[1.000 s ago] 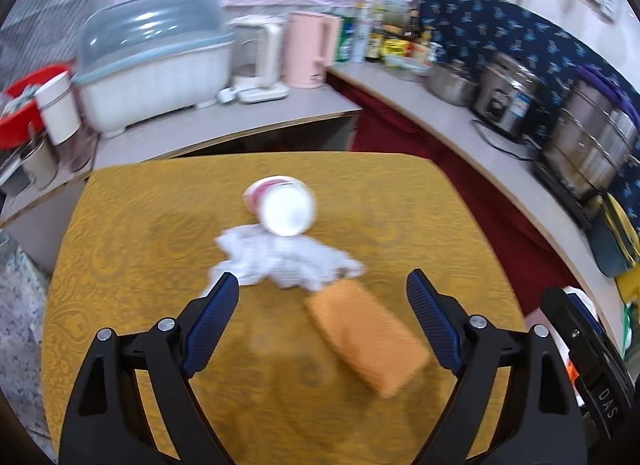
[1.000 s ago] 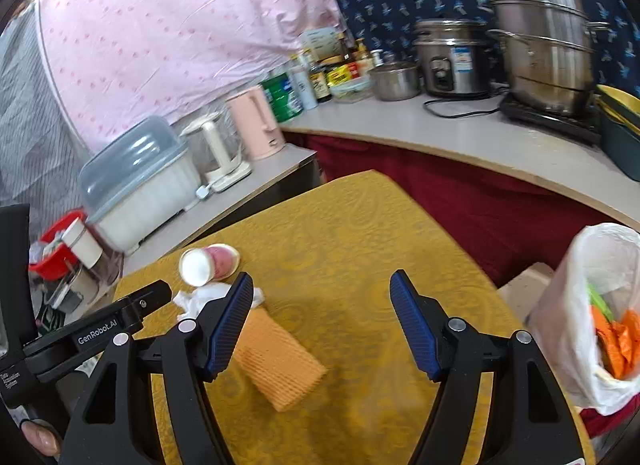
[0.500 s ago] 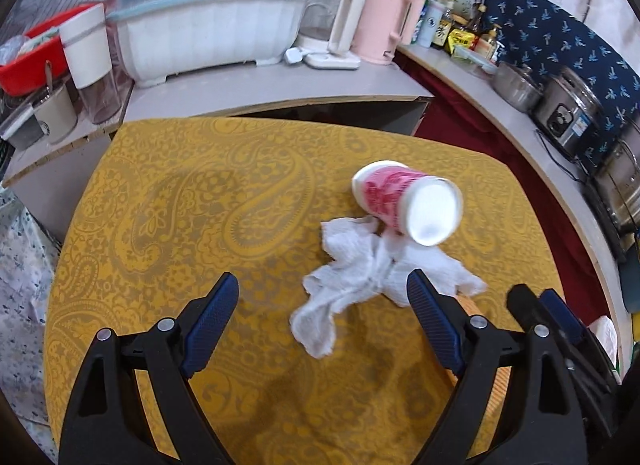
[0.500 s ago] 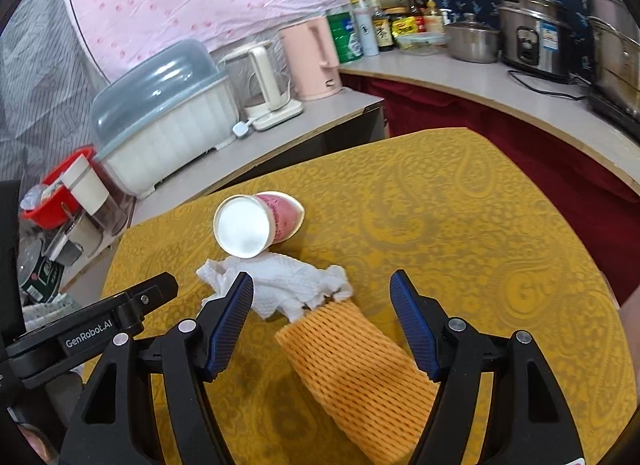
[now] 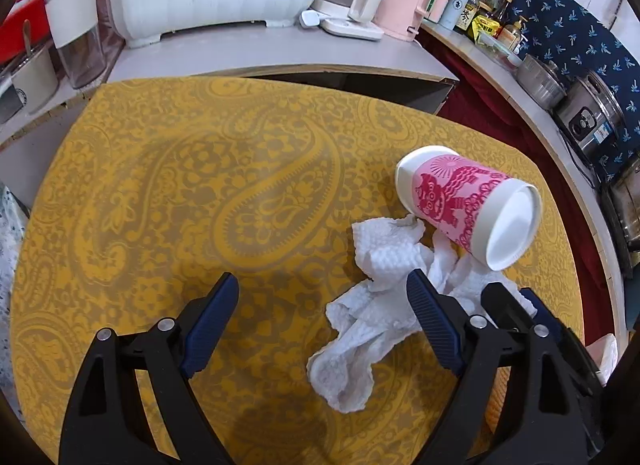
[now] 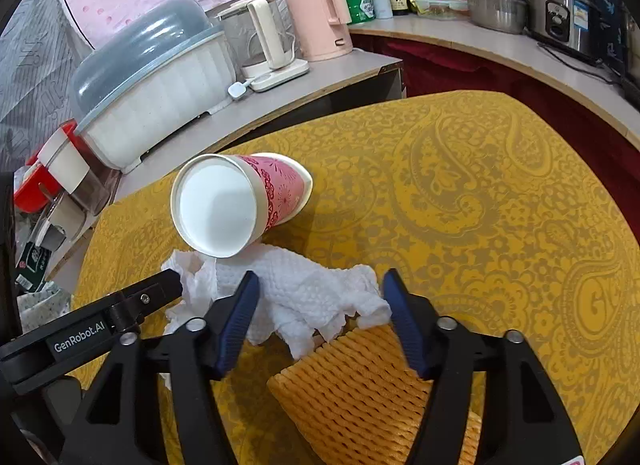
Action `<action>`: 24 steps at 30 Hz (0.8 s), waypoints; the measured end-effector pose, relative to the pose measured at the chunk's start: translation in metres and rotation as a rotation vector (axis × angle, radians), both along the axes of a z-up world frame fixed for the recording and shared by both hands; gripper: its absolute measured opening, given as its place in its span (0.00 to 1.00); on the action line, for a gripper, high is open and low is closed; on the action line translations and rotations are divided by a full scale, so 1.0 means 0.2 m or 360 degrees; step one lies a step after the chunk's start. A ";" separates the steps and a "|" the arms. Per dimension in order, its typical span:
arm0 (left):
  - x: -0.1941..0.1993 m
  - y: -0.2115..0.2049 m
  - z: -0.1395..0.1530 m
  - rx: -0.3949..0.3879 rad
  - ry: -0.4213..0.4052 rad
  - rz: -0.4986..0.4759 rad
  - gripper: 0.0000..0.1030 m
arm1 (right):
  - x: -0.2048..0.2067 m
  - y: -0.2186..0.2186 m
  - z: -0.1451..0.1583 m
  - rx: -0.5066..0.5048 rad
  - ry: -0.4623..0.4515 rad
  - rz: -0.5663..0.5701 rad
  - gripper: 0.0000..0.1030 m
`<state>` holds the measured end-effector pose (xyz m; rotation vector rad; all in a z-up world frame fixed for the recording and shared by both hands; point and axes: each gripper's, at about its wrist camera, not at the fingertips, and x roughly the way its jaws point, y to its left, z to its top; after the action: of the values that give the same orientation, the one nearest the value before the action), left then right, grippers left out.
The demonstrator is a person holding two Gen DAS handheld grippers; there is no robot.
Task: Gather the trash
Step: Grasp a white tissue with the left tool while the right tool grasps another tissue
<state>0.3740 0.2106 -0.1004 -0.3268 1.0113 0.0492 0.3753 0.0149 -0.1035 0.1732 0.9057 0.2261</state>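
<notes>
The right gripper point(image 6: 318, 297) has just been closing its jaws, which stand apart around the orange foam net point(image 6: 360, 385) and the near edge of the crumpled paper towel point(image 6: 296, 289), not pressing either. The left gripper point(image 5: 322, 305) gapes wide over bare yellow tablecloth point(image 5: 180, 193), the towel at its right finger. Beyond lies a tipped pink-and-white paper cup point(image 6: 236, 201).

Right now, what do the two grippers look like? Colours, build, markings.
Both match: the left gripper and right gripper have matte black plastic arms with silver screws and two dark blue ribbed pads each. The left gripper's side carries white "GenRobot.AI" lettering. No cables or sleeves show.
</notes>
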 end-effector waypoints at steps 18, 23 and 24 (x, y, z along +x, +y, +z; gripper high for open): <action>0.05 -0.15 -0.06 0.0012 -0.0009 -0.0097 0.76 | -0.07 -0.17 -0.05 0.0099 0.0011 -0.0064 0.14; 0.05 -0.24 -0.06 0.0048 -0.0028 -0.0171 0.56 | -0.11 -0.24 -0.06 0.0111 0.0021 -0.0105 0.14; 0.05 -0.25 -0.05 0.0052 -0.0030 -0.0190 0.48 | -0.12 -0.25 -0.06 0.0113 0.0022 -0.0112 0.14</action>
<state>0.3845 0.1603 -0.1112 -0.2360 1.0087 -0.0451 0.3521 -0.0352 -0.1164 0.2720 0.9041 0.1922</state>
